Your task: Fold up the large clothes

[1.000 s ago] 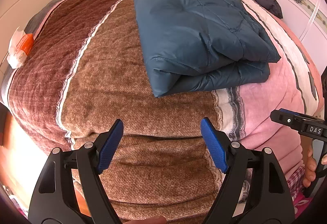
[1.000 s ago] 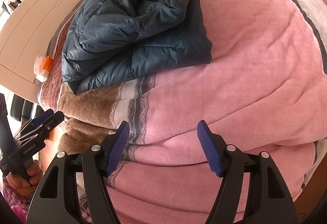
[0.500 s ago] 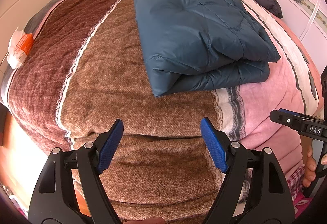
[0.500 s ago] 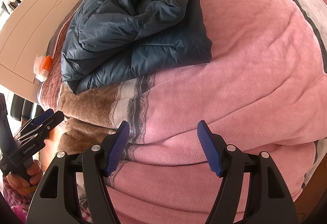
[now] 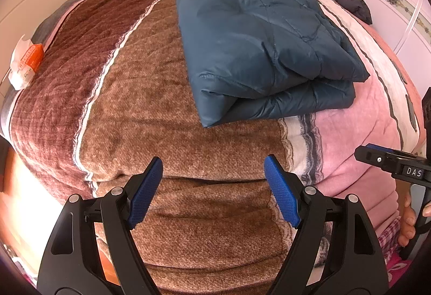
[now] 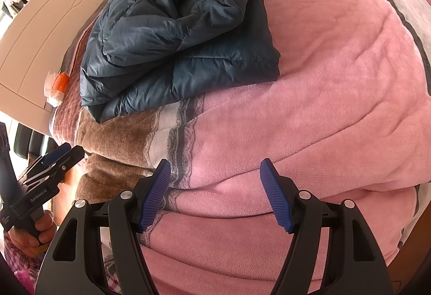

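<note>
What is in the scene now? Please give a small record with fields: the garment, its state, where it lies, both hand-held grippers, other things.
garment: dark teal quilted jacket
state: folded into a thick bundle, layers stacked
place: on the bed blanket, across its brown and pink parts
left hand-held gripper: open, empty, above the brown near edge, apart from the jacket
right hand-held gripper: open, empty, above the pink near edge
other things: orange and white packet at the left bed edge; dark garment at the far right

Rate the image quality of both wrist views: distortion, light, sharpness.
Left wrist view: strong fisheye bulge with dark corners; warm, bright overexposure at the lower left edge; the folded blue jacket and striped blanket look sharp. Right wrist view: same barrel distortion; washed-out brightness at upper left; sheen on the jacket's creases; pink blanket evenly lit, crisp.
</note>
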The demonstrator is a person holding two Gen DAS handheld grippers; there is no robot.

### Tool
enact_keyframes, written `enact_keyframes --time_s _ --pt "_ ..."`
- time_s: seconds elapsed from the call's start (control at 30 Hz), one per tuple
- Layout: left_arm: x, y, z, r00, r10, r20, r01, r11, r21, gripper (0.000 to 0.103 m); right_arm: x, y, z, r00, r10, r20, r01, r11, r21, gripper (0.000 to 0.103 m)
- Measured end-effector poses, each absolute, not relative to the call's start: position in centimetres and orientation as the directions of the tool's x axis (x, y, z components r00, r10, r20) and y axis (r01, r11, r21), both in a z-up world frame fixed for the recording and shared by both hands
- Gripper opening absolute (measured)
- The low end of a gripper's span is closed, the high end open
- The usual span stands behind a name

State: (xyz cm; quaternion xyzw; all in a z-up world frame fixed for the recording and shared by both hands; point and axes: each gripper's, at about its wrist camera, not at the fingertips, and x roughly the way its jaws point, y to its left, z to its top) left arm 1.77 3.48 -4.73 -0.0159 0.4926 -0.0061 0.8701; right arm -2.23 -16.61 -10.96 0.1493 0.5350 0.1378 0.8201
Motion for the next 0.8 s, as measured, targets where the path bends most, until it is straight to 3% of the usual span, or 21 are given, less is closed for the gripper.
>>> enact_keyframes --time_s 0.8 --pt "1.70 3.70 -4.89 0.502 -0.028 -0.864 -0.007 0.999 -0.036 0.077 -2.71 -16.68 -11.25 0.385 0.388 -0.838 -0.064 0.916 0.395 0.068"
